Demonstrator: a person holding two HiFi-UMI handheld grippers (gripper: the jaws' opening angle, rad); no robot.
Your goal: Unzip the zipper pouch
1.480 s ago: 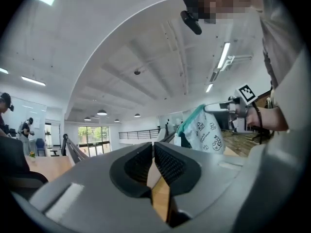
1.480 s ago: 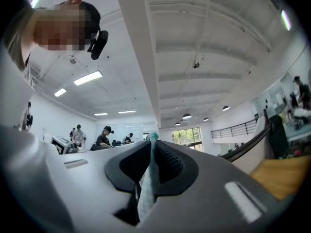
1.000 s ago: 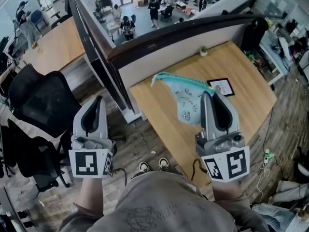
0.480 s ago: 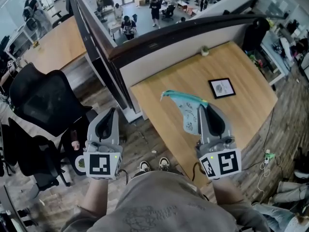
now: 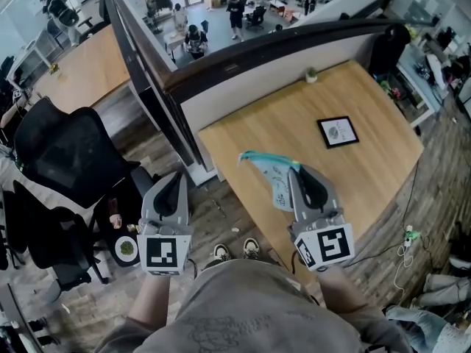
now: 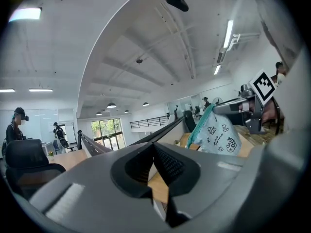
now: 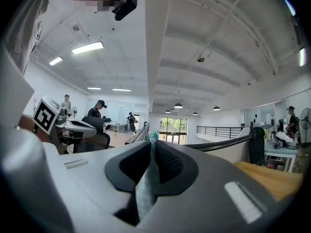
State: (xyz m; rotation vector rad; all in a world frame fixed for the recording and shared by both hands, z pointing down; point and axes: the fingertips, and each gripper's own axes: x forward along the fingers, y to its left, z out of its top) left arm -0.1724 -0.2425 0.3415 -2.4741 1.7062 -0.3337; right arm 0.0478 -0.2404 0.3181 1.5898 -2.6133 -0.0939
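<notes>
so the zipper pouch is held up in the air over the near edge of the wooden desk. it is pinched at one end by the right gripper, whose jaws are clamped onto the fabric. the teal zipper edge is turned up and runs out to the left, probably so the pull can be reached. the left gripper is fully closed with nothing in it and held well apart on the left. how far it is unzipped can't be told.
</notes>
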